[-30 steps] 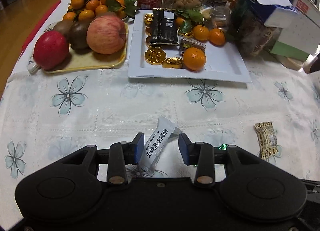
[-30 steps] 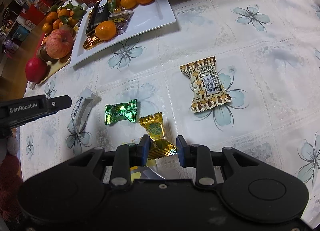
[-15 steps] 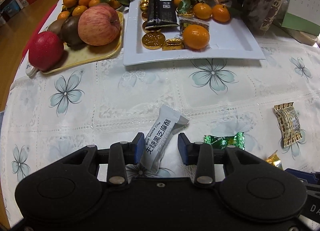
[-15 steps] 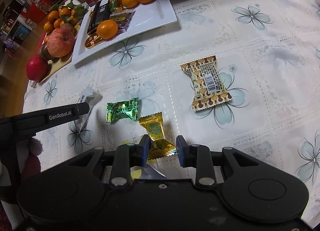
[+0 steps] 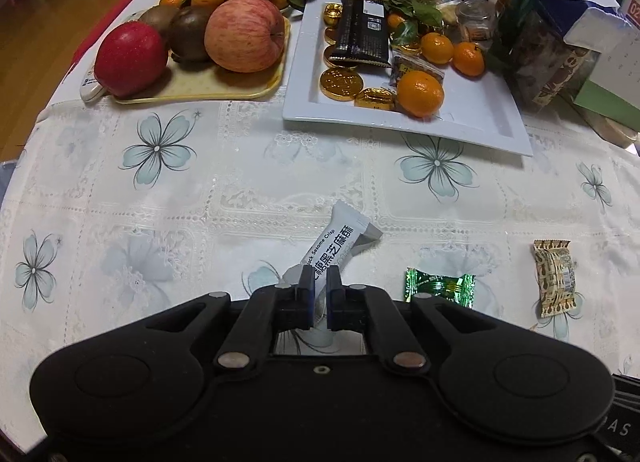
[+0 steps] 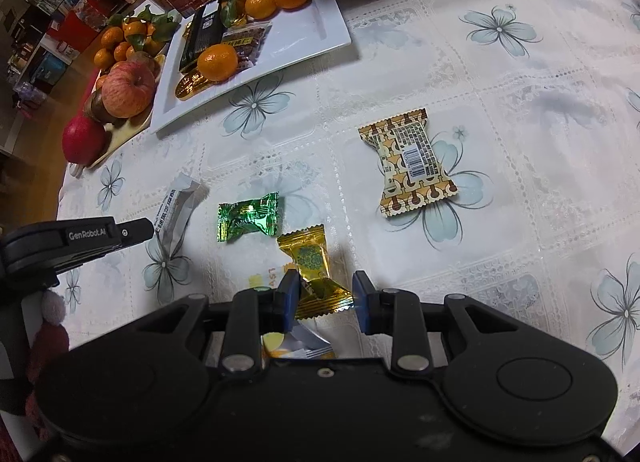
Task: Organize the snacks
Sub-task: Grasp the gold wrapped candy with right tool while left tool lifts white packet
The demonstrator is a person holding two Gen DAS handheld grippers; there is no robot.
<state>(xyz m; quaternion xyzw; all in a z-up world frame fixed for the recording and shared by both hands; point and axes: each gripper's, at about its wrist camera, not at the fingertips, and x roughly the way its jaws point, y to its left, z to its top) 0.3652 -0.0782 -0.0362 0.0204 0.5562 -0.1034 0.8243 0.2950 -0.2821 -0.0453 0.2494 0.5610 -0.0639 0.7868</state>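
Our left gripper [image 5: 319,289] has just clamped its jaws on the white bar [image 5: 335,249], hiding its near end. Our right gripper [image 6: 325,295] pinches the crinkly gold candy [image 6: 313,267]; a yellow packet [image 6: 294,346] beneath is mostly hidden. Only the right view shows that. The foil green candy [image 6: 248,216] and patterned brown packet [image 6: 408,163] lie on the lace cloth [image 6: 520,142], near the white tray [image 5: 480,118].
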